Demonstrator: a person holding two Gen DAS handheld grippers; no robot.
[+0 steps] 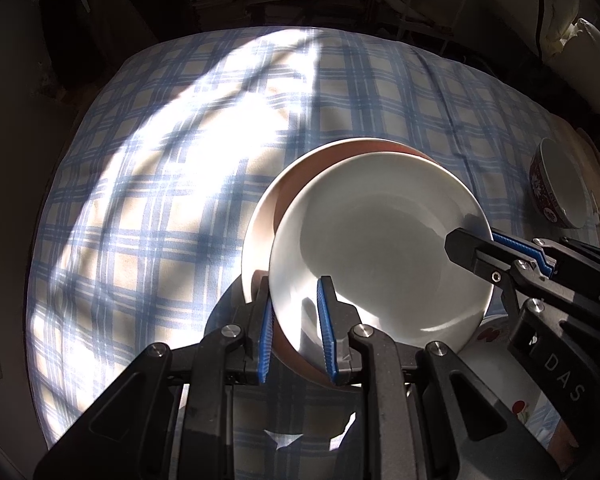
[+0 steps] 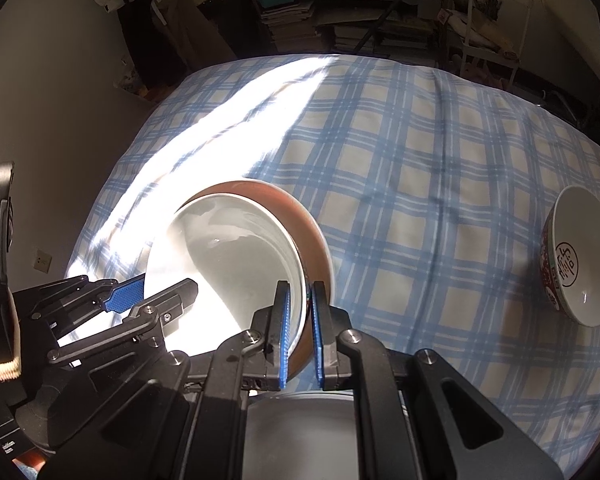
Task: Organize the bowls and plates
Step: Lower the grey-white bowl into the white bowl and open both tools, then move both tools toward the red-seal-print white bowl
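Bowl (image 1: 380, 256), white inside, brown outside, held tilted above the plaid cloth (image 1: 140, 200); your L gripper (image 1: 296, 328) & R gripper (image 2: 300, 340) each pinch its rim, opposite sides; 2nd bowl (image 2: 580, 256) sits well apart on the cloth

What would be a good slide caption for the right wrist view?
Both tongs, right and left, grip opposite rims of a white bowl nested in a brown bowl above a blue plaid cloth.
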